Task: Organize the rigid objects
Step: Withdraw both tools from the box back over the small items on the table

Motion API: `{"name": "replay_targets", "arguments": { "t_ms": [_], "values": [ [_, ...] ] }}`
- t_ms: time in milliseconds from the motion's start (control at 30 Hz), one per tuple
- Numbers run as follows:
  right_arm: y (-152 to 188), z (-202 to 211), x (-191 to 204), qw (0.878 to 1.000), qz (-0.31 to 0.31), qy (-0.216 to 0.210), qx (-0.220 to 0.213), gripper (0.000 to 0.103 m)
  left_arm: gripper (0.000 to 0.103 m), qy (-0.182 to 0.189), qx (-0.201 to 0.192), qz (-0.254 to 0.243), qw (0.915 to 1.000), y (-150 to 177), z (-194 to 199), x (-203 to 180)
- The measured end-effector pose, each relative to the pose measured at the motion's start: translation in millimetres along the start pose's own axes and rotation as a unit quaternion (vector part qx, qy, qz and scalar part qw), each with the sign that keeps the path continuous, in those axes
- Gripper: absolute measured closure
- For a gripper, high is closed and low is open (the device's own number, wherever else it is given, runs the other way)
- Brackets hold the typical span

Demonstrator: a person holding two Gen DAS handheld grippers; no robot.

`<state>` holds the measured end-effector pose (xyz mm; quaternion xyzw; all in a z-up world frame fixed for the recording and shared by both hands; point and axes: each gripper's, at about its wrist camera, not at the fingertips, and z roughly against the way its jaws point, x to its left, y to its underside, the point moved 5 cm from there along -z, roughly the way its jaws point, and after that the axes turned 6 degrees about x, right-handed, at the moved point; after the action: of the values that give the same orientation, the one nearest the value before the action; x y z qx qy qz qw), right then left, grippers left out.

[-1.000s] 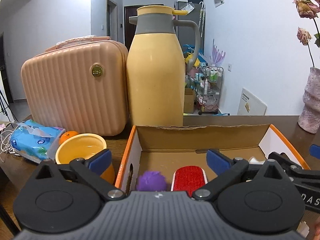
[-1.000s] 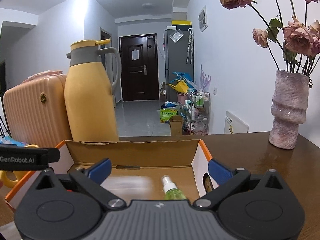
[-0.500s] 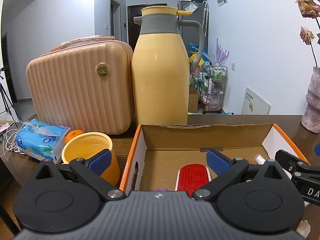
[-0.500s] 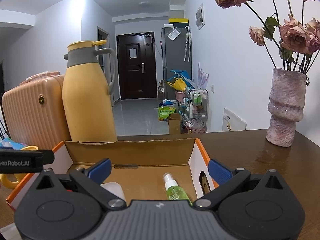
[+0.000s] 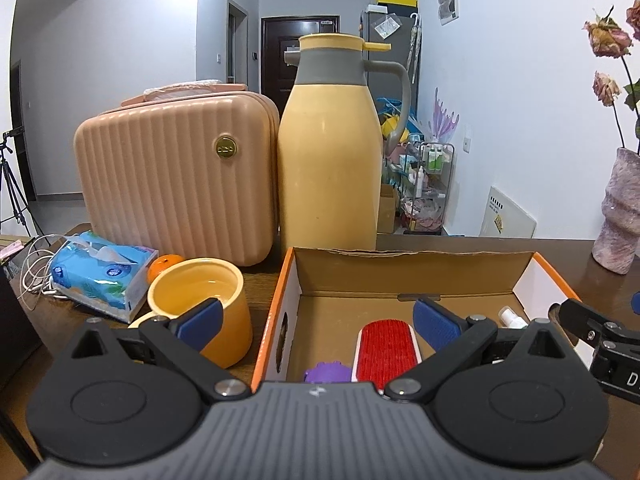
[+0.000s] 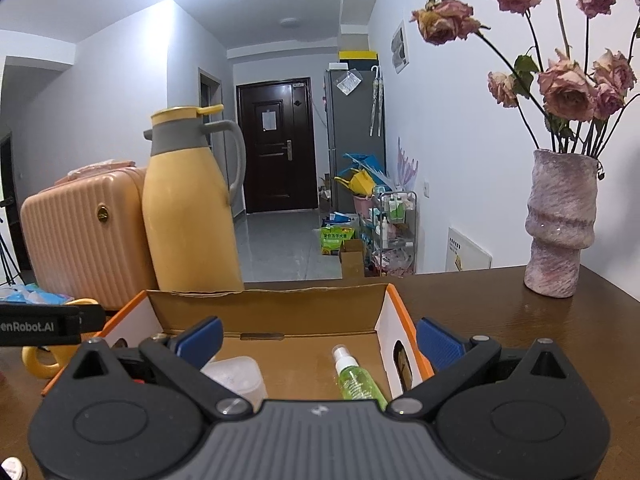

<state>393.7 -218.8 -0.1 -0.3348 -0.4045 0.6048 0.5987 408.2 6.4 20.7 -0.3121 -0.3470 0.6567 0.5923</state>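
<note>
Both grippers held low at the near edge of the cardboard box (image 5: 416,276), jaws of each spread wide and empty. Left gripper (image 5: 316,320) straddles the box's left wall, one finger over the yellow mug (image 5: 200,300), the other over the box floor; right gripper (image 6: 320,338) straddles the right wall. Already in the box: purple ball (image 5: 323,372) and red brush (image 5: 386,350) at the near left, a white container (image 6: 236,376) mid-floor, a green spray bottle (image 6: 354,380) lying at the right. Beyond the box stand the yellow jug (image 5: 328,160) and ribbed case (image 5: 176,176), close together; the vase (image 6: 560,224) stands well apart on the table (image 6: 480,308). Risks, as judged: a finger lowered here could catch the box wall and shove the light box, or tip the mug; a far reach could topple the tall jug
</note>
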Motion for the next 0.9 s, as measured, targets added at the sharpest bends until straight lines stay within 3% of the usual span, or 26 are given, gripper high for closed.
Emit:
{"name": "replay_targets", "arguments": {
  "t_ms": [900],
  "values": [
    [36,81,10,0.999,0.031,-0.024,-0.008,0.000,0.000,-0.002,0.023,0.000,0.9997,55,68,33]
  ]
}}
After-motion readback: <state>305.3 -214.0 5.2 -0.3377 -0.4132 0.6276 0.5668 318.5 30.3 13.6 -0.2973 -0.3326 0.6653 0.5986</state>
